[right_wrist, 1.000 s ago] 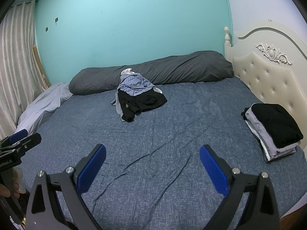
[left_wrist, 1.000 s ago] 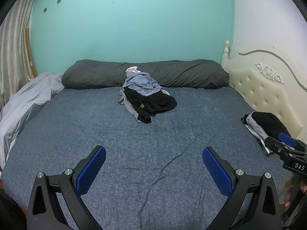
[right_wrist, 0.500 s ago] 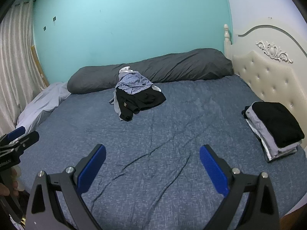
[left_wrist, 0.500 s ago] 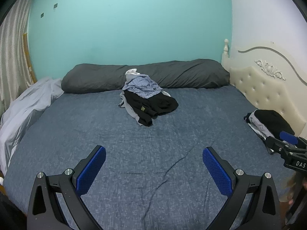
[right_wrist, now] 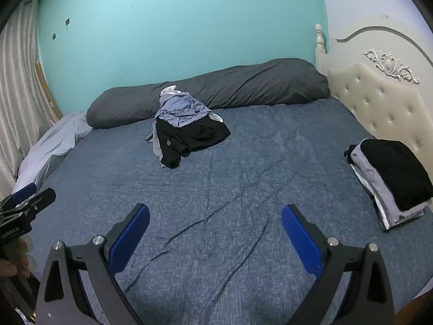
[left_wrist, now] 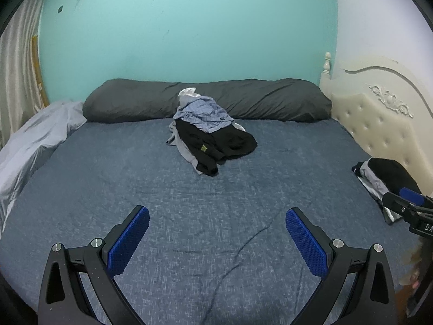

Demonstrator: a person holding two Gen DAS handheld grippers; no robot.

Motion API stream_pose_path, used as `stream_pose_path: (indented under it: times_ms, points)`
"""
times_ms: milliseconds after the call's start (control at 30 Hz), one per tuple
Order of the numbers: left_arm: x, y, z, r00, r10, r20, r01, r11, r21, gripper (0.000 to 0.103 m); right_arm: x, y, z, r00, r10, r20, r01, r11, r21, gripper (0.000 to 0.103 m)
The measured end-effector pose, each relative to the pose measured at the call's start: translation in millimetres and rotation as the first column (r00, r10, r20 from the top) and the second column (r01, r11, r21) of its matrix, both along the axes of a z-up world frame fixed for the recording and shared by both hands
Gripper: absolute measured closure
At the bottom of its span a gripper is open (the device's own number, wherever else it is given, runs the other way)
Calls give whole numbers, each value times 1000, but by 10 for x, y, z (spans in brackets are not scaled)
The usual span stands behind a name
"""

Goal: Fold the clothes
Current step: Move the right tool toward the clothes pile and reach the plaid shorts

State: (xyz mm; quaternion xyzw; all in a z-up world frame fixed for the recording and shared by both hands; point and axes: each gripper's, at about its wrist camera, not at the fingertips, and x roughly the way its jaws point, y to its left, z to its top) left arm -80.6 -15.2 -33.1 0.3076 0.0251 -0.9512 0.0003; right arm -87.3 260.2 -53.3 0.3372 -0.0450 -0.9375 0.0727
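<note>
A heap of unfolded clothes (left_wrist: 208, 132), black, grey and blue check, lies at the far middle of the blue bed (left_wrist: 108, 178), against the long pillow; it also shows in the right wrist view (right_wrist: 184, 132). A stack of folded clothes (right_wrist: 389, 181), black on top, sits at the bed's right edge by the headboard, and also shows in the left wrist view (left_wrist: 384, 178). My left gripper (left_wrist: 217, 227) is open and empty above the near bed. My right gripper (right_wrist: 215, 224) is open and empty, also above the near bed.
A long dark grey pillow (left_wrist: 243, 100) lies along the teal wall. A light grey quilt (left_wrist: 35, 146) is bunched at the left edge. A cream tufted headboard (right_wrist: 384, 103) stands on the right. Curtains (right_wrist: 19, 103) hang at the left.
Both grippers have moved forward a little over the bed, so the heap and the folded stack look slightly nearer. Both stay open and empty.
</note>
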Motion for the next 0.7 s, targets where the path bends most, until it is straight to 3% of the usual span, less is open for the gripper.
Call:
stream_pose_path:
  times_ms: [267, 700]
  points:
    - [-440, -214, -219, 1000, -22, 21, 21, 998, 67, 0, -452, -94, -187, 999, 11, 35, -11, 1000, 12, 4]
    - [-1263, -524, -620, 997, -79, 17, 77, 992, 98, 0, -1408, -365, -499, 997, 37, 62, -39, 999, 32, 4]
